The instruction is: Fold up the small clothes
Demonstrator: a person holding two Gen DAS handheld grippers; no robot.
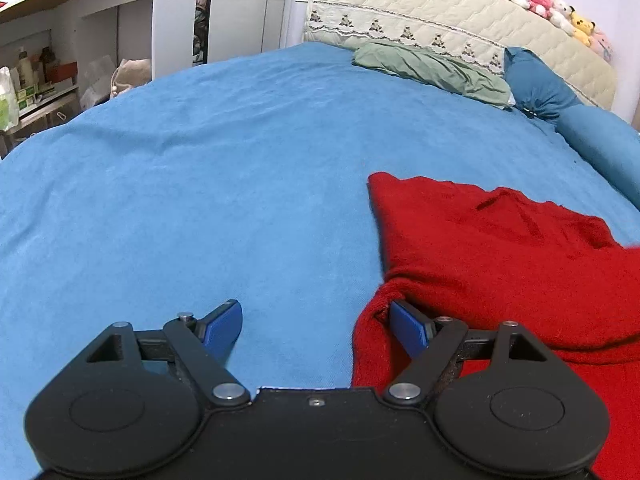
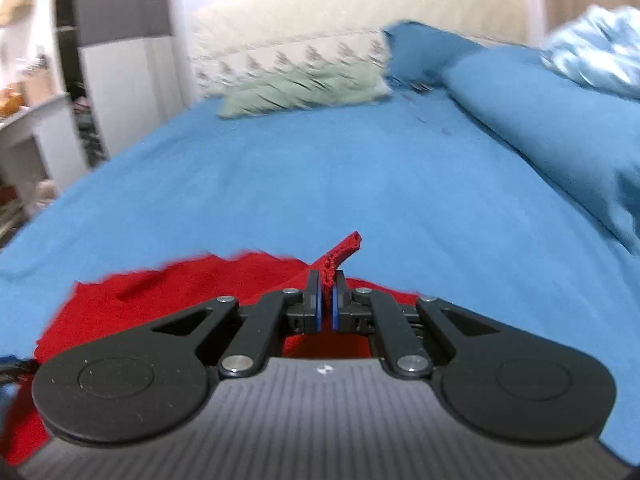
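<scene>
A red knitted garment [image 1: 492,264] lies on the blue bedspread [image 1: 208,176], to the right in the left wrist view. My left gripper [image 1: 316,320] stands open just above the bed at the garment's left edge. Its right fingertip [image 1: 406,326] is tucked into a fold of the red cloth, and its left fingertip [image 1: 226,322] is over bare bedspread. In the right wrist view my right gripper [image 2: 327,292] is shut on a lifted edge of the red garment [image 2: 340,250], which pokes up between the pads. The rest of the red cloth [image 2: 172,292] spreads out to the left below it.
A green cloth [image 1: 432,68] lies near the quilted headboard [image 1: 440,12], with blue pillows [image 1: 600,140] to the right and plush toys [image 1: 548,4] on top. White shelves [image 1: 100,32] stand left of the bed. A pale blue bundle [image 2: 596,56] sits at the far right.
</scene>
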